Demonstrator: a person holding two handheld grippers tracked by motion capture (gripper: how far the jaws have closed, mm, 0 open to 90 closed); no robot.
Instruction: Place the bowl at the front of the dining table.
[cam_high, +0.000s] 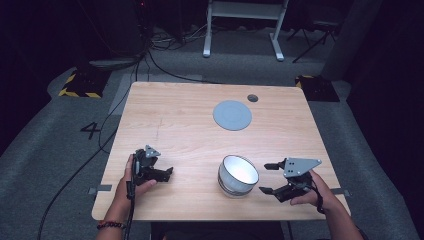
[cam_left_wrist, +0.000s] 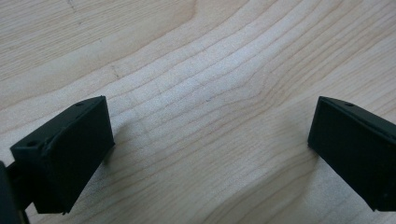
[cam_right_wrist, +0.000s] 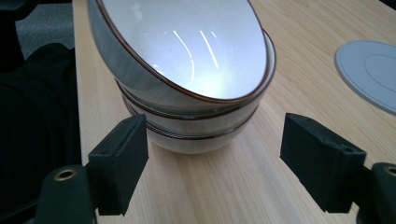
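A stack of white bowls with brown rims stands near the front middle of the wooden table; the top bowl sits tilted in the ones below. My right gripper is just right of the stack, jaws open and pointing at it, with nothing between them; in the right gripper view the stack sits just beyond my right gripper. My left gripper rests at the front left, a hand around it. In the left gripper view, my left gripper stands open over bare wood.
A flat grey round plate lies toward the back of the table, with a small dark disc behind it. Cables run over the grey floor at left. A white table frame stands far behind.
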